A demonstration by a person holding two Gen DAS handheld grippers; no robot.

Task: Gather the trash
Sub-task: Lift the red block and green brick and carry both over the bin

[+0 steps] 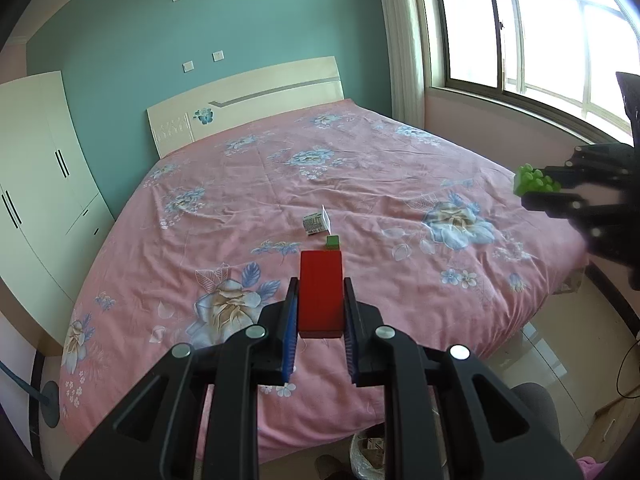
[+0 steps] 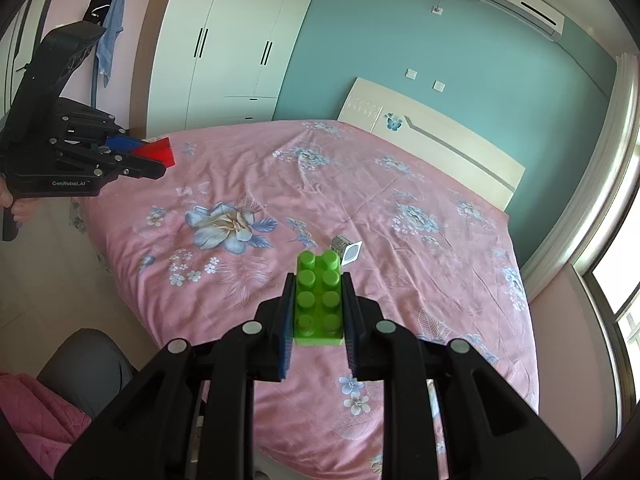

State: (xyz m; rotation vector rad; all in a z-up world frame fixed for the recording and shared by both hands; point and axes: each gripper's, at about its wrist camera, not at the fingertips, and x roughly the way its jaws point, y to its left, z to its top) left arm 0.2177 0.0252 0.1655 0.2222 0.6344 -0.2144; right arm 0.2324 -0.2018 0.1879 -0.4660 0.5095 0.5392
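Note:
My left gripper (image 1: 320, 286) is shut on a red block (image 1: 321, 292) and holds it above the pink bed; it also shows at the left of the right wrist view (image 2: 162, 162). My right gripper (image 2: 319, 280) is shut on a green studded brick (image 2: 319, 298), also above the bed; it shows at the right of the left wrist view (image 1: 528, 188). On the bed lie a small opened carton (image 1: 316, 223) with a white flap and a small green cube (image 1: 332, 242). The carton also shows in the right wrist view (image 2: 346, 249).
The bed (image 1: 360, 168) with a pink flowered sheet fills the room's middle. A bin with a plastic liner (image 1: 368, 452) stands on the floor by the bed's foot. A white wardrobe (image 2: 228, 48) is at the left, a window (image 1: 532, 32) at the right.

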